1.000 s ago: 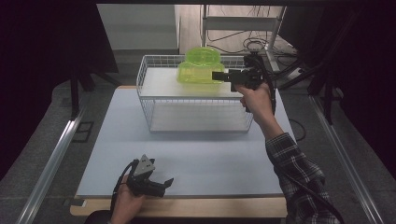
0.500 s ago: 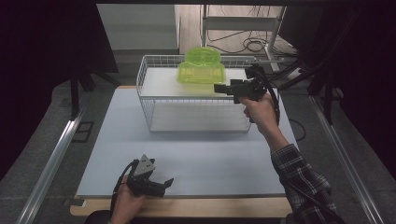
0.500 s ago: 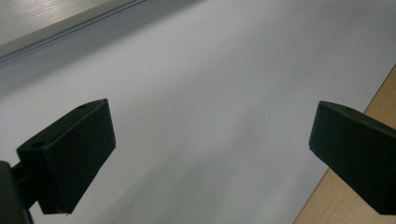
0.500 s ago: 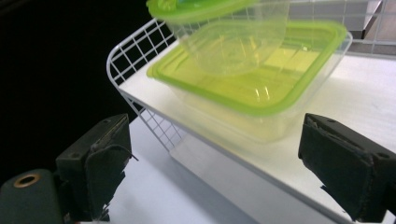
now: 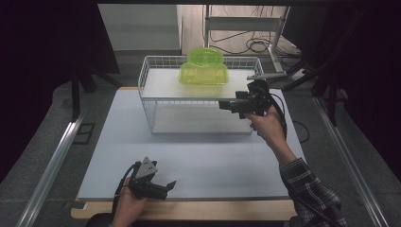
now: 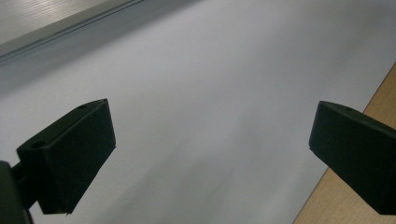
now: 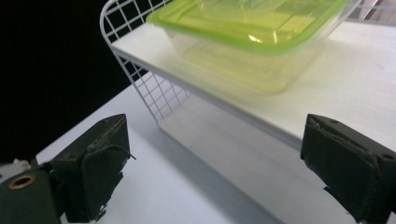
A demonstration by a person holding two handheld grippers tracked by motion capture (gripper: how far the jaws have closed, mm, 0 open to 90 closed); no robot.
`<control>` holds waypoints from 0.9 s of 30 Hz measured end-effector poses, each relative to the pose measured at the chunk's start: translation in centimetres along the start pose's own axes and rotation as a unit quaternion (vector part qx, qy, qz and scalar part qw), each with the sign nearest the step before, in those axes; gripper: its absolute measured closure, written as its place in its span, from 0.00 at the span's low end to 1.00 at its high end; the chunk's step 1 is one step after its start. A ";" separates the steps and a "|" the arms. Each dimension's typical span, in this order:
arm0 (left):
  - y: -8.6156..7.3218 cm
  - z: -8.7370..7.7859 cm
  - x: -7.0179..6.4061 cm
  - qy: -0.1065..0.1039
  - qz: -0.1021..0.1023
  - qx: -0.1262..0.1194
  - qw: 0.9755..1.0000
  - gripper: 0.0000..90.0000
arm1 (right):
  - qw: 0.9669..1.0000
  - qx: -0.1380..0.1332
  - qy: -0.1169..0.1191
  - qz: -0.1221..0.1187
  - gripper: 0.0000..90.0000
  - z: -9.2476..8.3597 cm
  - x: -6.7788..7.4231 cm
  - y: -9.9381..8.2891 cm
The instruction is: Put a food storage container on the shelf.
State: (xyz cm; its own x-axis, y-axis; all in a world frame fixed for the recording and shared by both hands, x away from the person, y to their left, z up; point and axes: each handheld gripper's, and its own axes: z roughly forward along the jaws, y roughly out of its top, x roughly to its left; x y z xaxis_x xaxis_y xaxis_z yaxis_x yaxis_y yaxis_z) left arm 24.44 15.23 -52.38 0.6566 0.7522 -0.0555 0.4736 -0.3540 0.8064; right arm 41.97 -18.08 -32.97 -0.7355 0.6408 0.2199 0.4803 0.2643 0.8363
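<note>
Container (image 5: 203, 67) of thin green plastic sits on the wire basket's (image 5: 146, 101) shelf, upper centre of frame. We judge it light, slick, flexible; grip its rim. Right claw (image 5: 224, 103) gapes empty; left claw (image 5: 169, 185) likewise, lower left.

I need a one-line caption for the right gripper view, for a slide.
Open right gripper faces a green-lidded container on the white shelf of a wire rack.

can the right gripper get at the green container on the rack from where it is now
Probably yes. The right gripper is open and apart from the green container, which sits on the white shelf of the wire rack. In the right gripper view nothing stands between them.
</note>
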 end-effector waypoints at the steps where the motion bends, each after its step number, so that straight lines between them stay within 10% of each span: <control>1: 0.0 0.0 0.0 0.000 0.000 0.000 1.000 0.00 | 1.000 0.000 0.000 -0.003 0.09 0.0 0.0 -0.2; 27: 0.0 0.0 -0.1 -0.002 0.000 0.003 1.000 0.00 | 0.998 0.033 -0.013 -0.048 0.06 1.1 0.6 -5.5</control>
State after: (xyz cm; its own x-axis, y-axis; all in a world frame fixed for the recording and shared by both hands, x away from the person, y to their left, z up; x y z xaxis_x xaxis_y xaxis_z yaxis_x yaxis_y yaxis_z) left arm 24.39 15.18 -52.40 0.6589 0.7500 -0.0573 0.4763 -0.3571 0.8035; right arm 39.39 -18.30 -38.02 -0.7673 0.6287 0.1267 0.4399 0.3722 0.8173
